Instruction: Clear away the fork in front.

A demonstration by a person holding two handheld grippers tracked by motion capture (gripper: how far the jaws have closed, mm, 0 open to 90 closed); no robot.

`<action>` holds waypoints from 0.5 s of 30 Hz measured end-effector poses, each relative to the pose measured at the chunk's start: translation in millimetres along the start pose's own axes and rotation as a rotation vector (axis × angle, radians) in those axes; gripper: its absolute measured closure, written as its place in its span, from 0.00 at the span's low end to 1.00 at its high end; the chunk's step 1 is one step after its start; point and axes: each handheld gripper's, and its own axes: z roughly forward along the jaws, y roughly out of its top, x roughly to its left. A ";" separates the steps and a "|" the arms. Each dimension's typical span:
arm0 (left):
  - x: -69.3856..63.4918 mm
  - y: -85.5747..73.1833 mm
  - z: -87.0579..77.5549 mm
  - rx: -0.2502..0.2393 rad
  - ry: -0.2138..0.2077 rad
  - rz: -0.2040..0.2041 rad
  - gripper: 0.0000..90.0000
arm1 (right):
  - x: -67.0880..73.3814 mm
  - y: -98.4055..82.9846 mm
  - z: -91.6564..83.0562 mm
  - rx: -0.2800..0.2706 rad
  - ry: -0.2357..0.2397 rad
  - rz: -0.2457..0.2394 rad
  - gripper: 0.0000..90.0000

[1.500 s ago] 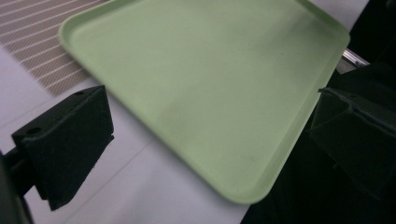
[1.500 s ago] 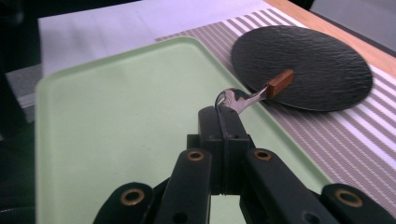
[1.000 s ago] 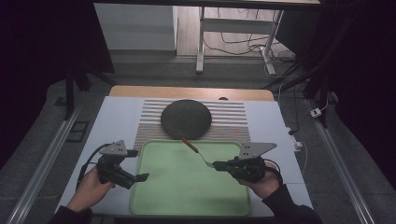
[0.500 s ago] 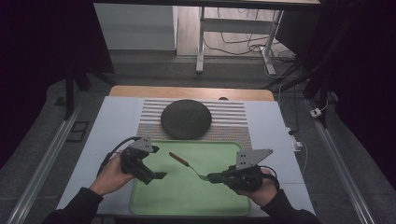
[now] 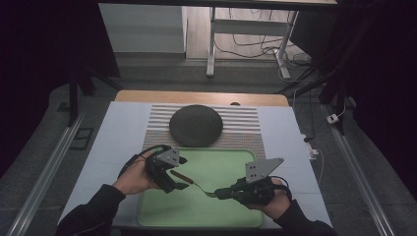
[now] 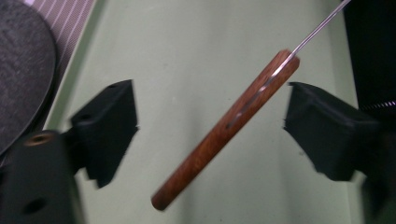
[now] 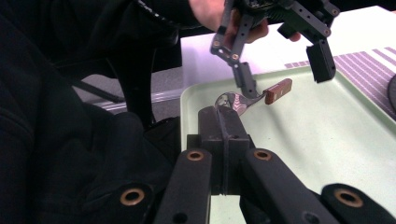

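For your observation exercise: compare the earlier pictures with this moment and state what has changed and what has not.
The left gripper has moved right, from beside the green tray to over it, so its open jaws now straddle the spoon's wooden handle without touching it. The right gripper, shut on the spoon, drew it nearer the person. The dark round plate, striped mat and tray stayed put.

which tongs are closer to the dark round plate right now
Left. The left tongs hang open around the spoon's wooden handle over the green tray, just short of the dark round plate. The right tongs pinch the spoon's bowl end, farther back.
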 end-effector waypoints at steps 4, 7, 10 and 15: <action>-3.8 3.6 1.2 0.016 -0.016 0.064 0.34 | 0.9 1.0 1.6 0.010 0.018 -0.013 1.00; -7.3 5.6 2.3 0.026 -0.051 0.111 0.44 | 0.7 1.2 1.8 0.013 0.036 -0.020 1.00; -9.4 7.3 3.7 0.044 -0.086 0.155 0.54 | 1.3 0.8 2.8 0.018 0.054 -0.026 1.00; -12.4 8.9 6.2 0.059 -0.142 0.217 0.76 | 2.1 0.7 4.2 0.030 0.069 -0.036 1.00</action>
